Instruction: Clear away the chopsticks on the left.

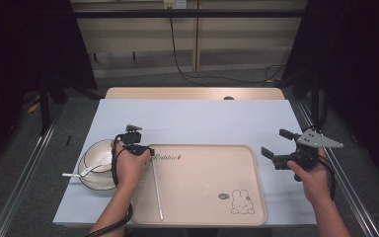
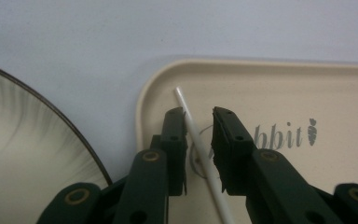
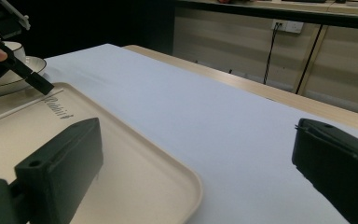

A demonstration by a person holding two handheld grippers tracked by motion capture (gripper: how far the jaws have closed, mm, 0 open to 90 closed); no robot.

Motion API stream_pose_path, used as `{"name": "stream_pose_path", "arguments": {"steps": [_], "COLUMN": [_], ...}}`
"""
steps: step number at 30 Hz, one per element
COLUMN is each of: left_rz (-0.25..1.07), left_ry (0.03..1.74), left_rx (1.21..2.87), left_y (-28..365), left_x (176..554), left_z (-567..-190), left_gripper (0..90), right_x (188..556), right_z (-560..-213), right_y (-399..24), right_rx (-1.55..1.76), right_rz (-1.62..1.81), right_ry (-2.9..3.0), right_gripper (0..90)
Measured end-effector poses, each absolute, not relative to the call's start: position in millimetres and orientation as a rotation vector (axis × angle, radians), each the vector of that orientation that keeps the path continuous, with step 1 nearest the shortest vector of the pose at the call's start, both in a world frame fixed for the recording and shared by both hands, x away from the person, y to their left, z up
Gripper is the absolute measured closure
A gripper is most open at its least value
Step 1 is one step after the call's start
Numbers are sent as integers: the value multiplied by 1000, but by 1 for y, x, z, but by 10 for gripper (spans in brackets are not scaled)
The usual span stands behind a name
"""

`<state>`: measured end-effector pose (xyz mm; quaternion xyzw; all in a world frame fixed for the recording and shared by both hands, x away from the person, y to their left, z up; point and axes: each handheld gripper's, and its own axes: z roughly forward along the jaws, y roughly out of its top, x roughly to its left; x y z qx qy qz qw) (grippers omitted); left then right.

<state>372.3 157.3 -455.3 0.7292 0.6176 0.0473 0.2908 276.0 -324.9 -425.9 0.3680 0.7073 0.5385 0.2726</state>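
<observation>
- A thin white chopstick [image 1: 156, 190] lies on the left part of the cream tray [image 1: 256, 197], running from near the printed word at the far rim down toward the person's side.
- The left gripper [image 2: 199, 140] straddles the far end of the stick; in the left gripper view the jaws stand a little apart with the stick between them, close to the left one, so whether they pinch it yet I cannot tell.
- The stick looks light, rigid and smooth, probably plastic or melamine; I judge it apt to roll or slip on the glossy tray, so a firm squeeze across its width, a little back from the tip, seems wisest.
- Held by one end, its long free length may droop or swing.
- The tray is a shallow rounded rectangle with a raised lip and a rabbit drawing [image 1: 242, 202].
- A white ceramic bowl [image 1: 96, 170] with a dark rim and a spoon [image 1: 79, 173] sits on the pale blue table cover [image 1: 202, 121], just beside the tray's left edge; it is breakable.
- The right gripper [image 1: 275, 147] hangs above the tray's right edge, jaws spread wide, holding nothing.
</observation>
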Motion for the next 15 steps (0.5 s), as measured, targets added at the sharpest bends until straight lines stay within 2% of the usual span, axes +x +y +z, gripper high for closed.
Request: {"name": "stream_pose_path", "arguments": {"steps": [5,8,13,15], "left_rz": [123,136,135,142], "left_ry": [1618,1529,1386,1326], "left_rx": [1933,1950,1982,2000], "left_y": [156,156,157,156], "left_x": [372,372,371,371], "left_z": [-451,-446,-435,-432], "left_gripper": [689,632,475,378], "right_x": [276,276,276,276], "right_z": [-426,-426,-426,-426], "right_y": [-325,-325,-325,-325], "right_rx": [985,982,982,980], "right_rz": [1449,1446,1449,1449], "right_ry": [1904,1906,1910,1907], "right_gripper": [12,12,12,12]}}
